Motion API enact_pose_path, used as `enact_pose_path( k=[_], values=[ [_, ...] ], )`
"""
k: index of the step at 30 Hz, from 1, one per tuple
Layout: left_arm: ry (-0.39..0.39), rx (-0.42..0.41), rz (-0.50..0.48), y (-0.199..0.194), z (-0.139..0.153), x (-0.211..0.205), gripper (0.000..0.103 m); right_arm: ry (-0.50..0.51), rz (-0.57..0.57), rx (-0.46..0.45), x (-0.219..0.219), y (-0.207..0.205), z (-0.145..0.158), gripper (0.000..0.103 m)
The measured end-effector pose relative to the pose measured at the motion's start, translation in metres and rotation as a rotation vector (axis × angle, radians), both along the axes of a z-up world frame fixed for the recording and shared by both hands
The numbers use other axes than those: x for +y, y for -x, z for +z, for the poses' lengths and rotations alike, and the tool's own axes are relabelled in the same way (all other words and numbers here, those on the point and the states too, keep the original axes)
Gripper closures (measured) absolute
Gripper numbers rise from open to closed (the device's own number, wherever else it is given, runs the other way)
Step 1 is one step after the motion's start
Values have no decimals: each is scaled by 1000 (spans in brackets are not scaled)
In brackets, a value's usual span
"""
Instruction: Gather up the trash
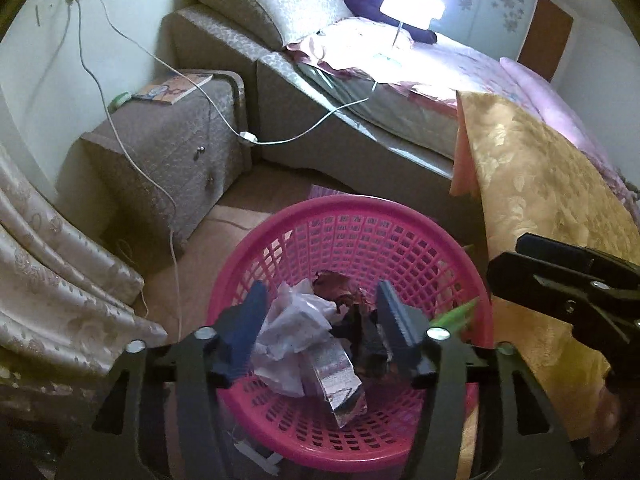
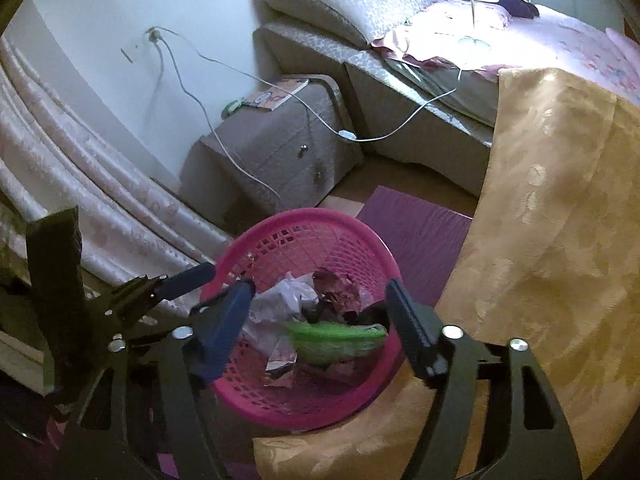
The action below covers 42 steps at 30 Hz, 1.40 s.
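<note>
A pink plastic basket (image 1: 352, 216) stands on the floor and holds crumpled white paper (image 1: 296, 320), a silver foil wrapper (image 1: 340, 384) and dark red-brown wrappers (image 1: 340, 284). My left gripper (image 1: 320, 320) is open and empty just above the basket. My right gripper (image 2: 320, 312) is open over the same basket (image 2: 304, 220). A blurred green wrapper (image 2: 336, 336) is between its fingers, loose and apart from both pads. It also shows in the left wrist view (image 1: 456, 314) at the basket's right rim. The right gripper shows at the right edge (image 1: 568, 284).
A bed (image 1: 360, 120) with a lit lamp (image 1: 412, 0) stands behind the basket. A golden cloth (image 1: 540, 184) hangs at the right. A nightstand (image 1: 168, 148) with a book stands at the left, with white cables (image 1: 248, 136) across it. Curtains (image 1: 48, 272) hang at the far left. A purple mat (image 2: 416, 232) lies on the floor.
</note>
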<state>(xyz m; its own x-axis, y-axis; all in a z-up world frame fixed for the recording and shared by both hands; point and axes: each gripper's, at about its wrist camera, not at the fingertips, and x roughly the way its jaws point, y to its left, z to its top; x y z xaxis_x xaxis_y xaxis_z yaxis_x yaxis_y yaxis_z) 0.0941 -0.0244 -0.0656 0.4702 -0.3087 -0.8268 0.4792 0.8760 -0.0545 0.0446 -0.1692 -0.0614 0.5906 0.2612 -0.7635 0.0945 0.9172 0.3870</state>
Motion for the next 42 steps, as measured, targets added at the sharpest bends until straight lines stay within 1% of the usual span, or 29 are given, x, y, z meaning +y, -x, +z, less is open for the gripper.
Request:
enact_pose_path(
  k=[1,5,10,14,18,22,24,26,31,35,42],
  values=[
    [-7,-10,4,1,1,0,39,-3,-2,-1,0,0,0,29],
    [-19,-24,31,-2,2,4,33,-15,-13,-2,-2,0,-2,27],
    [-18,-37,72,-5,5,11,29,-11,-29,-16,-6,7,3,25],
    [-22,-64,93,-3,12,14,26,24,-41,-43,-7,17,11,22],
    [-42,-128,109,5,26,15,23,78,-62,-86,-8,34,20,18],
    [-62,-210,106,19,44,10,20,156,-90,-139,-5,54,30,16],
    [-62,-239,99,27,53,8,20,201,-111,-172,-4,65,37,10],
    [-63,-274,93,38,63,7,18,243,-130,-224,-4,78,46,8],
    [-69,-342,96,65,80,12,15,329,-133,-304,3,99,63,7],
    [-59,-371,112,87,91,18,12,307,-129,-318,6,107,67,7],
    [-14,-363,124,107,98,25,11,304,-102,-306,14,115,64,7]
  ],
)
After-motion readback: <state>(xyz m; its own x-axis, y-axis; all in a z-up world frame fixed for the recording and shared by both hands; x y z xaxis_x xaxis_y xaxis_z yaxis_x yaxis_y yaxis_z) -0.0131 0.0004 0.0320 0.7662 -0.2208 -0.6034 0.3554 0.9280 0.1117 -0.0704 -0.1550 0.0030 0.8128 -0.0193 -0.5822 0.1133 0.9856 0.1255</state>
